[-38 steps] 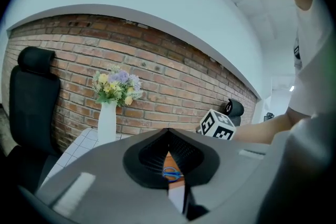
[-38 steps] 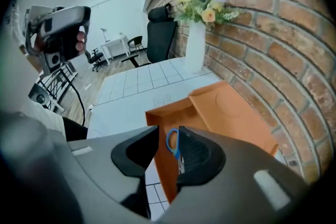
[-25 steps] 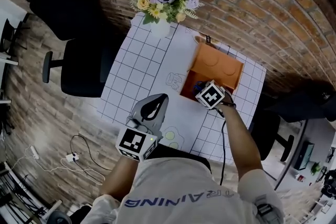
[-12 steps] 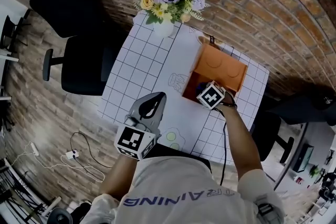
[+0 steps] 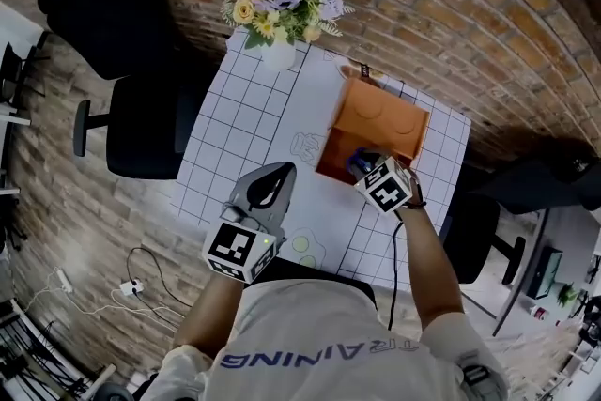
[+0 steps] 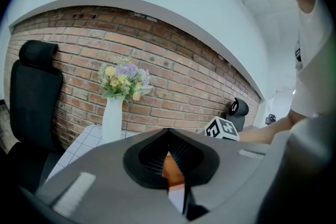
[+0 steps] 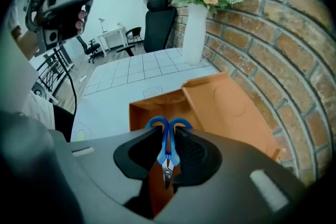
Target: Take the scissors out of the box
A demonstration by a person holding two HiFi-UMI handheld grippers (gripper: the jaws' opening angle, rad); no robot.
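Note:
An orange box (image 5: 376, 122) stands open on the white grid table (image 5: 239, 122), its lid flap lying back toward the brick wall. My right gripper (image 5: 362, 166) hangs just above the box's near edge. Its jaws are closing, and their pads press on blue-handled scissors (image 7: 168, 148) that stand upright between them, handle loops on top, over the orange box (image 7: 155, 106). In the right gripper view, my right gripper (image 7: 168, 135) points steeply down. My left gripper (image 5: 280, 172) hovers over the table's front left, tips together and holding nothing; in its own view my left gripper (image 6: 168, 131) faces the wall.
A white vase of flowers (image 5: 280, 50) stands at the table's far edge against the brick wall. A black office chair (image 5: 141, 122) is left of the table. Faint printed outlines (image 5: 305, 146) mark the tabletop near the box. Cables lie on the floor at lower left.
My right gripper has lifted a little out of the box with the blue scissors between its jaws. The left gripper has stayed in place.

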